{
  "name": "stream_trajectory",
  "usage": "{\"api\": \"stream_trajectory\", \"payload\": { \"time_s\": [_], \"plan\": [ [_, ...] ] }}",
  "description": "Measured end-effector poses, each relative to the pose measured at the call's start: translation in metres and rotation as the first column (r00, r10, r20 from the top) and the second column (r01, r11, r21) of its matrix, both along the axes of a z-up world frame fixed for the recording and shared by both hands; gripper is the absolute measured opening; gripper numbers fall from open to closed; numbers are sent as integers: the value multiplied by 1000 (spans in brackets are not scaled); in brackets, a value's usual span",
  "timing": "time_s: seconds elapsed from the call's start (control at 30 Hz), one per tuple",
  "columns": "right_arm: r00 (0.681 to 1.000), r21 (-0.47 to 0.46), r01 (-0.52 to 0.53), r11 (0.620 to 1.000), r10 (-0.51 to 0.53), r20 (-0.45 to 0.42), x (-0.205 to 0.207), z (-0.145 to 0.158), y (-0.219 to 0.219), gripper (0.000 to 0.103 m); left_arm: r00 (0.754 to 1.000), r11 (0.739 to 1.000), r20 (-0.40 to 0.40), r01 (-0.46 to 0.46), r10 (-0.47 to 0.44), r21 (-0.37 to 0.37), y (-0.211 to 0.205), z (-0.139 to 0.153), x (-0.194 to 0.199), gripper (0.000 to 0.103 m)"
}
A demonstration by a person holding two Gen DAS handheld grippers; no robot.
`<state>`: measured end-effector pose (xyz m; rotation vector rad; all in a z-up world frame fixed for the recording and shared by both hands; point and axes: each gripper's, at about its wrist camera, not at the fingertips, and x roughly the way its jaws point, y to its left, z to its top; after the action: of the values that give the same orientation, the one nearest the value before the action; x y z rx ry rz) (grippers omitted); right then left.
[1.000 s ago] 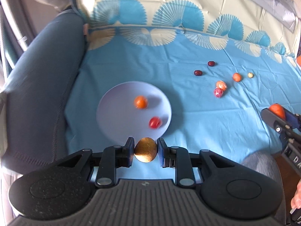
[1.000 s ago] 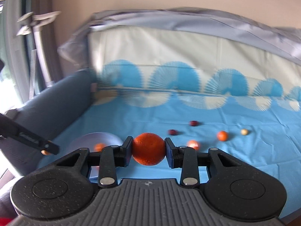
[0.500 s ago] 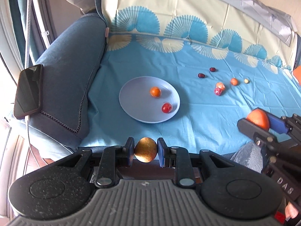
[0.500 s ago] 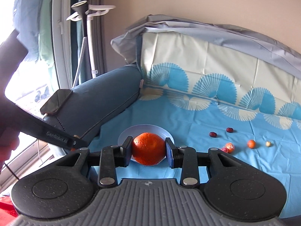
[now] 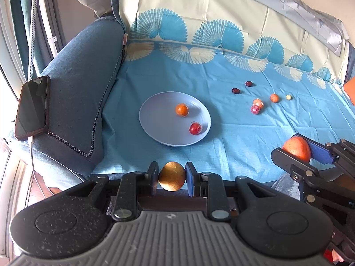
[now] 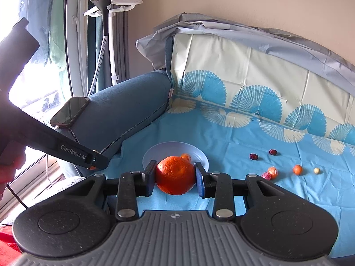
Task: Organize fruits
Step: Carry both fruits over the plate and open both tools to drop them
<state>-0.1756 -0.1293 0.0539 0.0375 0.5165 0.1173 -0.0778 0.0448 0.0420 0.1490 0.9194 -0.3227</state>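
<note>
Farthest to the left of the left tool [image 5: 172, 178], a dark phone [image 5: 32, 107] lies flat on the blue sofa arm [image 5: 82, 102], a white cable plugged into its near end. The left tool itself pinches a small golden-brown fruit [image 5: 172, 179] between its two pads, held above the near edge of the blue patterned cloth [image 5: 233, 137] that covers the sofa seat. Straight ahead of that tool sits a pale blue plate [image 5: 155, 119] on the cloth, holding a small orange fruit [image 5: 182, 109] and, nearer and slightly to the right, a red fruit [image 5: 195, 129] (both look wrapped in clear film). Ahead and to the right of the tool, well apart from the plate, loose fruits lie on the cloth: two dark red dates [image 5: 236, 91], a pink wrapped fruit [image 5: 255, 109] touching an orange wrapped one [image 5: 258, 102], another small orange fruit [image 5: 274, 97] and a tiny pale one [image 5: 288, 97]. At the far right, the right tool [image 6: 175, 175] is closed on a large orange [image 6: 175, 175], its pads pressed against both sides; seen from its own camera, the orange hangs in front of the plate's near rim, and the loose fruits lie ahead and to its right.
</note>
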Motion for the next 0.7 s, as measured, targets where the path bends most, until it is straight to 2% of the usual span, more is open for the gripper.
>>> {"api": "stream_trajectory", "payload": {
  "time_s": [0.47,0.7],
  "plan": [
    [998,-4,-5,1000,5,-55,16,-12,1,37,1000,1000,-25,-2,2,2,-1,-10,18,28],
    [996,-10,-13,1000,12,-85,32,-20,3,37,998,1000,-54,-18,18,2,1,-19,39,28]
  ]
}}
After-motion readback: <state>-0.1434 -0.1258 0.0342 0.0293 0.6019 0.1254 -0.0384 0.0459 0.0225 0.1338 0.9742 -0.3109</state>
